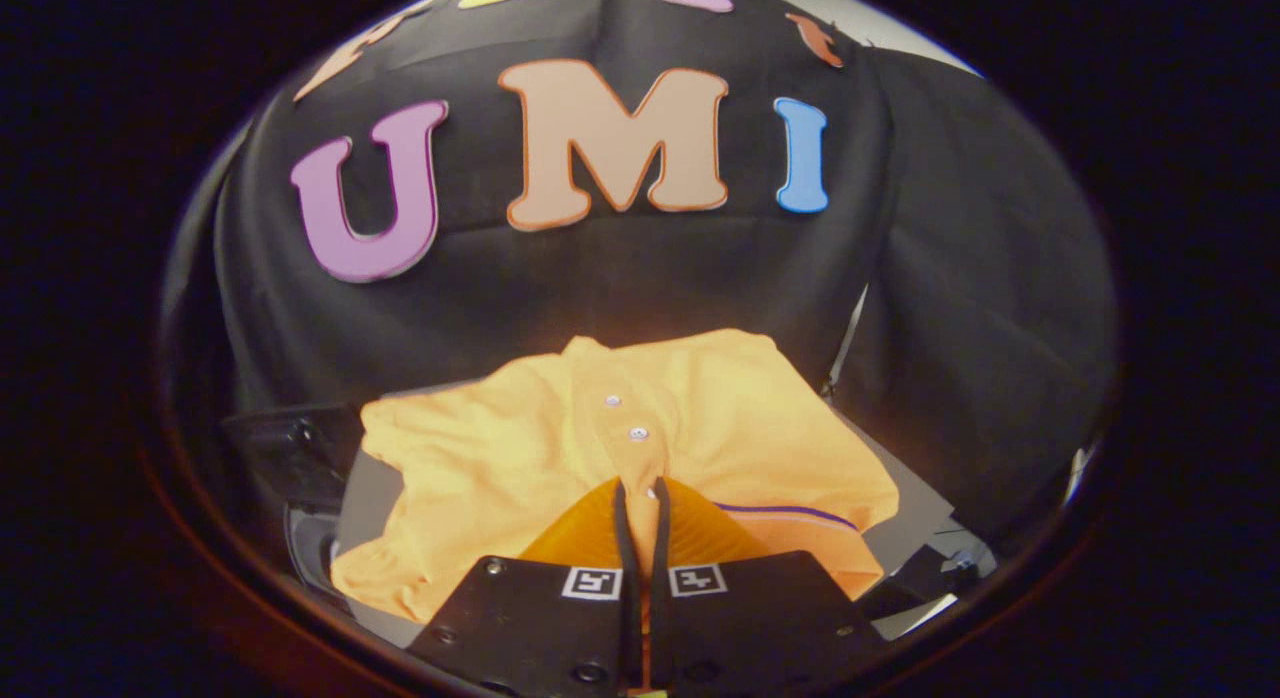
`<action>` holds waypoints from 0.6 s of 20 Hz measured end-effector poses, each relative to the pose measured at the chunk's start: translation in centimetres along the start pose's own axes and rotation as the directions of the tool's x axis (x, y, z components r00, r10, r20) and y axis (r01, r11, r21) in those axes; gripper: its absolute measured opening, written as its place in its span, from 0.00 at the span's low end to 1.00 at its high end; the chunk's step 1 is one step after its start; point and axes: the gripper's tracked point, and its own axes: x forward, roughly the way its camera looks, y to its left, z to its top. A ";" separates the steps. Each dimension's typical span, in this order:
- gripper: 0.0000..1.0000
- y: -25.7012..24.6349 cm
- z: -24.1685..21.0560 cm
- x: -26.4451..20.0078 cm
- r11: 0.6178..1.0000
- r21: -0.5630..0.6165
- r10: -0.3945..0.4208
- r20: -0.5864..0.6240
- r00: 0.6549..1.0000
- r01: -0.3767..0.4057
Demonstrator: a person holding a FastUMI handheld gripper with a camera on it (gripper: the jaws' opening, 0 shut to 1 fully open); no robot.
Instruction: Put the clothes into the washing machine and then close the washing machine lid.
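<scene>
Claw (pixel 640 490) pressed nearly together, pinching orange shirt (pixel 560 428) spread just ahead

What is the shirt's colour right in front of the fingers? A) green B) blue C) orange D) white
C, the folded shirt lying just ahead of the gripper is orange, with small snap buttons down its placket; the fingers stand nearly together at its near edge.
</scene>
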 end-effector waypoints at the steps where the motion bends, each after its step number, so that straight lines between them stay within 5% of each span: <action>1: 0.03 0.6 0.8 -0.8 1.000 0.012 0.013 0.010 1.000 -0.014; 12: 0.03 14.3 2.8 -5.0 0.973 -0.041 0.227 0.032 0.973 -0.226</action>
